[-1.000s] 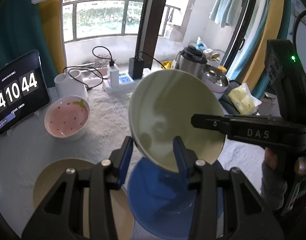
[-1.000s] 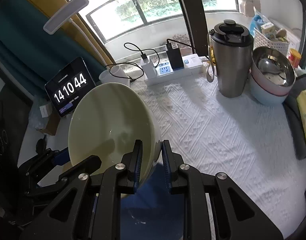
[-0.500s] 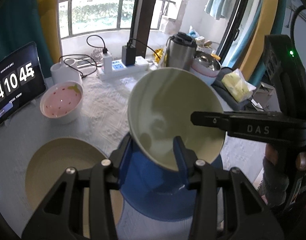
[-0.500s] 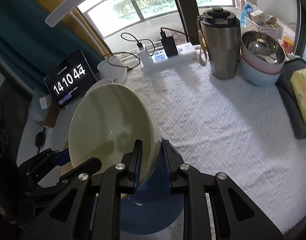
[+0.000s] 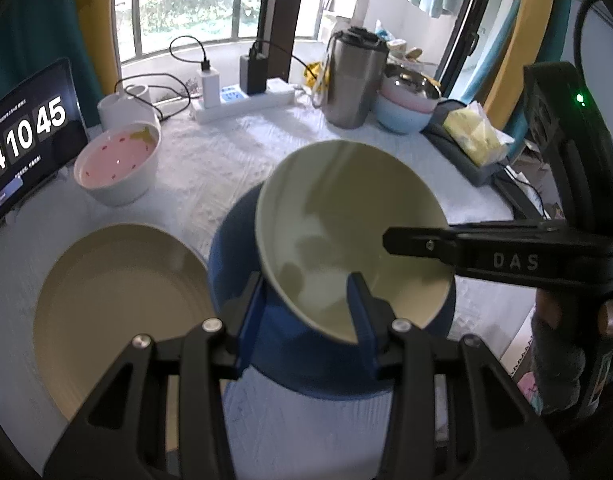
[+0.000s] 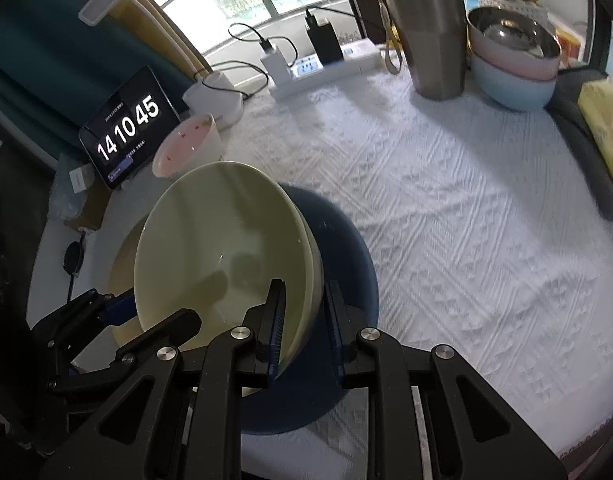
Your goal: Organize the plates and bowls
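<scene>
A pale green bowl (image 5: pixel 346 224) hangs tilted above a blue plate (image 5: pixel 306 368) on the white tablecloth. My left gripper (image 5: pixel 306 304) is shut on the bowl's near rim, one finger inside and one outside. From the right, my right gripper (image 5: pixel 466 248) reaches in and holds the rim too. In the right wrist view, the right gripper (image 6: pixel 302 312) pinches the green bowl's (image 6: pixel 218 248) edge over the blue plate (image 6: pixel 346 260), and the left gripper (image 6: pixel 118 312) shows at lower left. A cream plate (image 5: pixel 118 304) lies left of the blue one. A white bowl with a pink inside (image 5: pixel 118 160) stands behind it.
A tablet clock (image 5: pixel 22 140) leans at the far left beside a white mug (image 5: pixel 122 108). A power strip (image 5: pixel 242 100), a steel flask (image 5: pixel 352 80) and stacked bowls (image 5: pixel 406 104) line the back. A yellow tissue pack (image 5: pixel 474 136) sits by the table's right edge.
Both grippers have come down with the green bowl held between them. It now hangs lower over the blue plate, and more of both plates shows.
</scene>
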Action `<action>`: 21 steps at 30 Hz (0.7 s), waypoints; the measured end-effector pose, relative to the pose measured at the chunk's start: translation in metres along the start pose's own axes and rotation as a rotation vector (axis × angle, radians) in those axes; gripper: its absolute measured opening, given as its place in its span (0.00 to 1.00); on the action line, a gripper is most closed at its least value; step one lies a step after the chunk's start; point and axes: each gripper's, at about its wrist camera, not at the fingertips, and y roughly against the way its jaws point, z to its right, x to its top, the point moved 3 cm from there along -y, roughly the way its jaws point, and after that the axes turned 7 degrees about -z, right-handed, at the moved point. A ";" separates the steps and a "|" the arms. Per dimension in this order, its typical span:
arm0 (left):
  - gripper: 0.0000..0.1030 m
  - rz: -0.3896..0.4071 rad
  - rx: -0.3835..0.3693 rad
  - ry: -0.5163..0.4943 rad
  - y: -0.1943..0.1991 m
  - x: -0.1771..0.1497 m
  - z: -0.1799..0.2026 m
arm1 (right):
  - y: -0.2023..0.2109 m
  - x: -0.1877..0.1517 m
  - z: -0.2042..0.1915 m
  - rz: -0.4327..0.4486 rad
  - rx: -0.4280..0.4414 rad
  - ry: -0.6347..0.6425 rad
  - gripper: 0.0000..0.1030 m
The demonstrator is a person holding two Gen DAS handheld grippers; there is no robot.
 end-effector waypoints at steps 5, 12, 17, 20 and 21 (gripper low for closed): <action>0.42 -0.016 0.003 0.004 -0.005 -0.006 0.000 | -0.007 -0.007 0.002 -0.017 -0.004 -0.008 0.21; 0.42 -0.001 0.028 0.004 -0.004 -0.005 -0.001 | -0.010 -0.007 0.000 -0.021 -0.038 0.007 0.21; 0.42 0.003 0.042 -0.009 -0.005 -0.004 -0.001 | -0.011 -0.007 -0.001 -0.028 -0.055 0.022 0.21; 0.42 0.002 0.050 -0.016 -0.006 -0.004 -0.001 | -0.013 -0.007 -0.005 -0.037 -0.099 0.048 0.21; 0.42 0.001 0.051 -0.017 -0.006 -0.004 -0.001 | -0.014 -0.007 -0.007 -0.042 -0.119 0.059 0.21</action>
